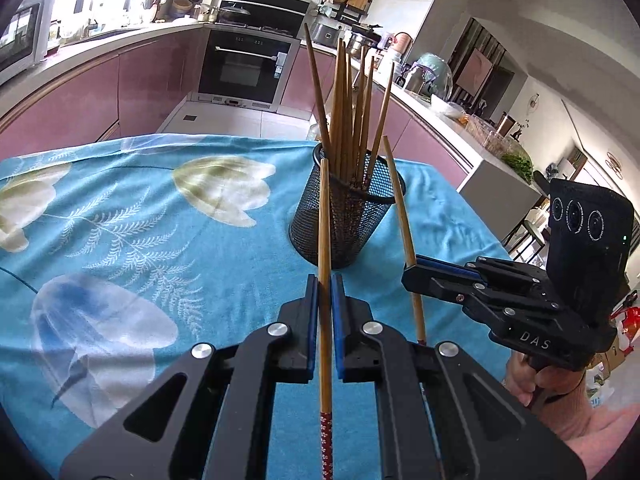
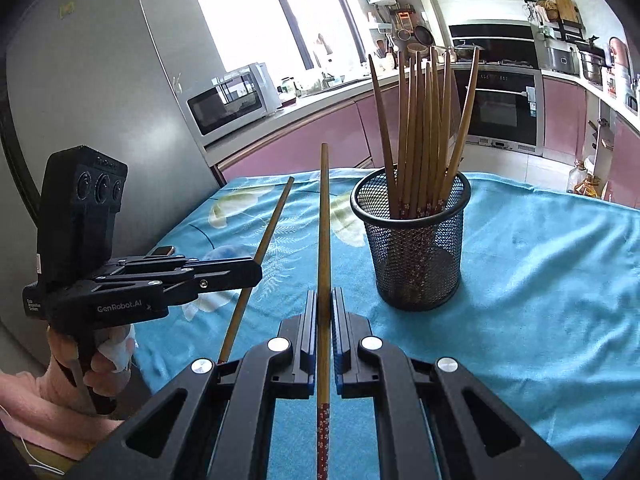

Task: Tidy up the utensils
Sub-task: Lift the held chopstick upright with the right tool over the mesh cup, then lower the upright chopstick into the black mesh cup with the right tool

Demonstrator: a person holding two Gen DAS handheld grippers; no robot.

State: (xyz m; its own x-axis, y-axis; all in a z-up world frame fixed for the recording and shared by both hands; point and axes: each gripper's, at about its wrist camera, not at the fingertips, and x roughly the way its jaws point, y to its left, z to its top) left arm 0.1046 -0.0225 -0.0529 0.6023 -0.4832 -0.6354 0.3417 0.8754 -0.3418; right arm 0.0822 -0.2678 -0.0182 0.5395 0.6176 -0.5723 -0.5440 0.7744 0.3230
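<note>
Both grippers [image 1: 325,296] [image 2: 325,308] tilted downward, clamping chopsticks [image 1: 325,240]

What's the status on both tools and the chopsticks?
Left tool shut on a chopstick. Right tool shut on another chopstick. Mesh cup ahead, upright, holding the rest. Nothing in the way.

Premises identified as a domestic kitchen. Evidence: a built-in oven [image 1: 244,67] under a hob with a lidded pan, a run of pink base cabinets [image 2: 320,136] beneath a worktop, a countertop microwave [image 2: 228,100] by a bright window, and a grey refrigerator [image 2: 100,80]. Pots and jars crowd the worktop [image 1: 424,100], and a floral blue tablecloth [image 1: 120,220] covers the table.
</note>
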